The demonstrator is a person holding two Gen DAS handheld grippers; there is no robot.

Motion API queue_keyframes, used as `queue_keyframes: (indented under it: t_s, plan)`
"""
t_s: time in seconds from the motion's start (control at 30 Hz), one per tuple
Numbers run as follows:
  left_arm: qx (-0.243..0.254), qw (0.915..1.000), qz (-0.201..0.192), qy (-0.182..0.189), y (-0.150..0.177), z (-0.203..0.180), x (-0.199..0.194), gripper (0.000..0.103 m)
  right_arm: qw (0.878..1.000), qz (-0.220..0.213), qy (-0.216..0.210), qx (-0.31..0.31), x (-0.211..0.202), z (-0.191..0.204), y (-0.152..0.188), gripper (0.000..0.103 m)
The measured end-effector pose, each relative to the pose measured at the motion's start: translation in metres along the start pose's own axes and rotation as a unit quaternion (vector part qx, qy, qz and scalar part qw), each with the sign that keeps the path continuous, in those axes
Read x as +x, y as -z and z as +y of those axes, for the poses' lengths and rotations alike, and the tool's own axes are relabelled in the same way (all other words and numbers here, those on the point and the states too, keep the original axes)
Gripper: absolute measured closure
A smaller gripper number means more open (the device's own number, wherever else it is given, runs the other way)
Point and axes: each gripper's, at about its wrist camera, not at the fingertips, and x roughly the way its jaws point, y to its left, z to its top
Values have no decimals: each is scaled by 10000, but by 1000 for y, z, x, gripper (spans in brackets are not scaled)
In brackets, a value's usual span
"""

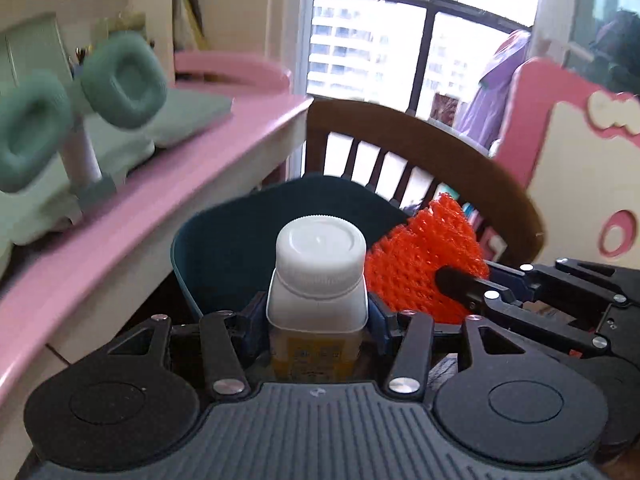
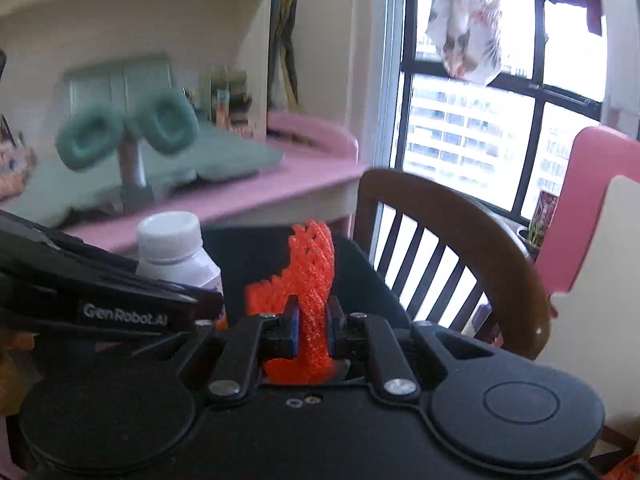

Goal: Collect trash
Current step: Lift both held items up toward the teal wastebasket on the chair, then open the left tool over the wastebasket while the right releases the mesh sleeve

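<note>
My left gripper (image 1: 318, 312) is shut on a white-capped bottle (image 1: 320, 264) with a yellow label, held upright in front of a dark teal bin (image 1: 224, 248). My right gripper (image 2: 313, 322) is shut on an orange foam net (image 2: 310, 272). In the left wrist view the net (image 1: 420, 256) and the right gripper (image 1: 460, 286) sit just right of the bottle, at the bin's edge. In the right wrist view the bottle (image 2: 174, 248) and the left gripper's body (image 2: 100, 296) are at the left, with the dark bin (image 2: 256, 256) behind.
A pink desk (image 1: 132, 216) with green headphones on a stand (image 1: 80, 92) lies to the left. A brown wooden chair (image 1: 424, 160) stands behind the bin, before a window. A pink and cream panel (image 1: 568, 152) is at the right.
</note>
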Motion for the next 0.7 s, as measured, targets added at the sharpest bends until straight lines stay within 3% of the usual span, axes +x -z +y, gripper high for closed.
queue_keyframes:
  t_s: [0.17, 0.37, 0.63, 0.7]
  plan:
    - [-110, 9995, 277, -121, -4, 12, 32, 52, 9991, 386, -104, -130, 30, 3, 3, 91]
    - [106, 9985, 504, -175, -1, 14, 57, 52, 9954, 699, -150, -644, 50, 14, 5, 90]
    - [274, 9974, 656, -135, -2, 8, 63, 52, 9932, 807, -194, -815, 50, 19, 10, 79]
    - [247, 9977, 620, -109, -1, 8, 61, 45, 9936, 802, -209, -761, 48, 17, 10, 74]
